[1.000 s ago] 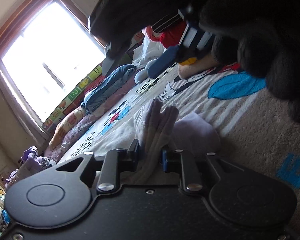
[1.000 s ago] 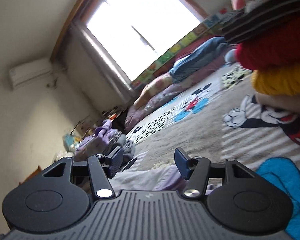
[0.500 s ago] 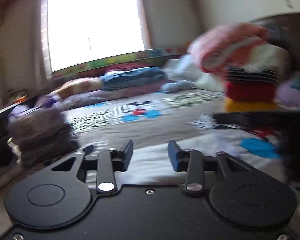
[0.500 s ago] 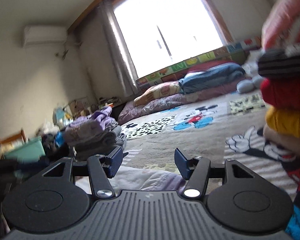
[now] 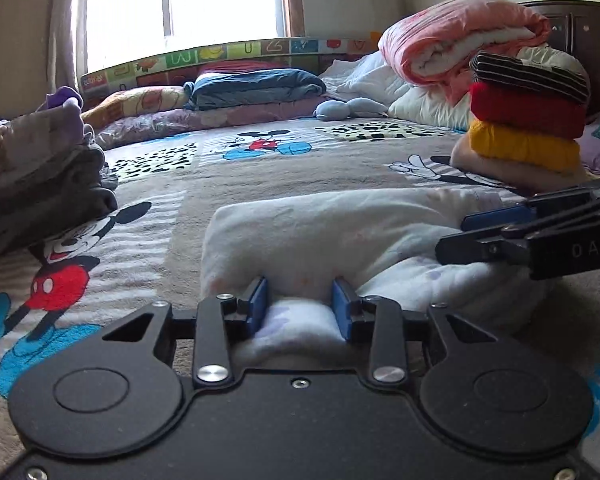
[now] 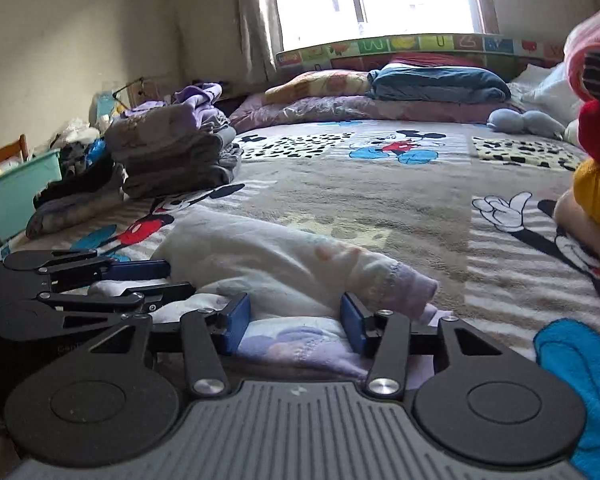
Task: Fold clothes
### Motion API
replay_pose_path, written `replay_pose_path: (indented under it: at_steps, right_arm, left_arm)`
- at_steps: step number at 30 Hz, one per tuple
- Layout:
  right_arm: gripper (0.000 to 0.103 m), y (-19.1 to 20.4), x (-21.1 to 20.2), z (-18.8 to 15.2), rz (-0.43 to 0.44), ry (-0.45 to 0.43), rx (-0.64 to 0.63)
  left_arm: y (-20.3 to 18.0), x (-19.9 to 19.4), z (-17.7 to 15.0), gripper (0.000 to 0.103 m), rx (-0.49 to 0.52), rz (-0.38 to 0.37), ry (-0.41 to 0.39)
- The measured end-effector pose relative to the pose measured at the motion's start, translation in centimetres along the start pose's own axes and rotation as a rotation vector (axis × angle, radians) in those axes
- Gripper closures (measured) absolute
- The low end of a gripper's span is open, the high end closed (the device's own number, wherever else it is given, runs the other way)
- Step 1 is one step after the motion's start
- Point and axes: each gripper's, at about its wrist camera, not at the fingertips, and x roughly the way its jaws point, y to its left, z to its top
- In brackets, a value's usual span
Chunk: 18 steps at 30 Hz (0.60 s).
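Observation:
A white fleece garment (image 5: pixel 332 236) with lilac cuffs lies folded on the Mickey Mouse blanket (image 5: pixel 260 168); it also shows in the right wrist view (image 6: pixel 268 256). My left gripper (image 5: pixel 299 309) is open, its blue pads on either side of the garment's near edge. My right gripper (image 6: pixel 294 316) is open too, jaws apart over the lilac-trimmed edge beside a cuff (image 6: pixel 412 288). Each gripper shows in the other's view: the right one (image 5: pixel 500 232) lies over the garment's right side, the left one (image 6: pixel 112 284) at its left side.
A stack of folded clothes, striped, red and yellow (image 5: pixel 528 120), stands at the right with a pink quilt (image 5: pixel 460 40) behind. A pile of grey and purple clothes (image 6: pixel 172 148) sits at the left. Pillows and a blue blanket (image 6: pixel 436 80) lie under the window. A teal bin (image 6: pixel 16 184) stands beside the bed.
The left gripper let go of the bunched cloth it held, swung level and came down over the garment's near edge. The right gripper levelled out and stayed open over the garment.

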Motion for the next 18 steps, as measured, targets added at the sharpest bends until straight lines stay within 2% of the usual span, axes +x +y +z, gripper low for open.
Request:
replay_pose_path:
  at_steps: [3, 5, 7, 9, 12, 14, 18]
  right_arm:
    - [0.053, 0.3, -1.1, 0.2, 0.003, -0.045, 0.002]
    - [0.051, 0.3, -1.7, 0.3, 0.003, -0.072, 0.004]
    - [0.051, 0.2, -1.7, 0.4, 0.0, -0.093, 0.007]
    - [0.051, 0.1, -1.7, 0.5, -0.004, -0.114, 0.011]
    - [0.051, -0.8, -0.1, 0.0, -0.021, -0.045, 0.06]
    - [0.051, -1.8, 1.0, -0.6, 0.003, 0.01, 0.112]
    - [0.051, -1.5, 1.1, -1.0, -0.004, 0.012, 0.106]
  left_arm:
    - [0.8, -0.9, 1.0, 0.07, -0.007, -0.023, 0.019]
    - [1.6, -2.8, 1.8, 0.07, -0.052, -0.029, -0.038]
    - [2.4, -4.0, 2.1, 0.07, -0.094, 0.005, -0.092]
    - [2.9, -3.6, 1.6, 0.07, -0.119, 0.017, -0.102]
    - [2.4, -0.7, -0.9, 0.068, -0.13, -0.012, -0.026]
    - [1.7, 0.4, -1.5, 0.067, -0.094, 0.008, -0.014]
    - [1.1, 0.7, -1.0, 0.067, -0.061, 0.03, 0.006]
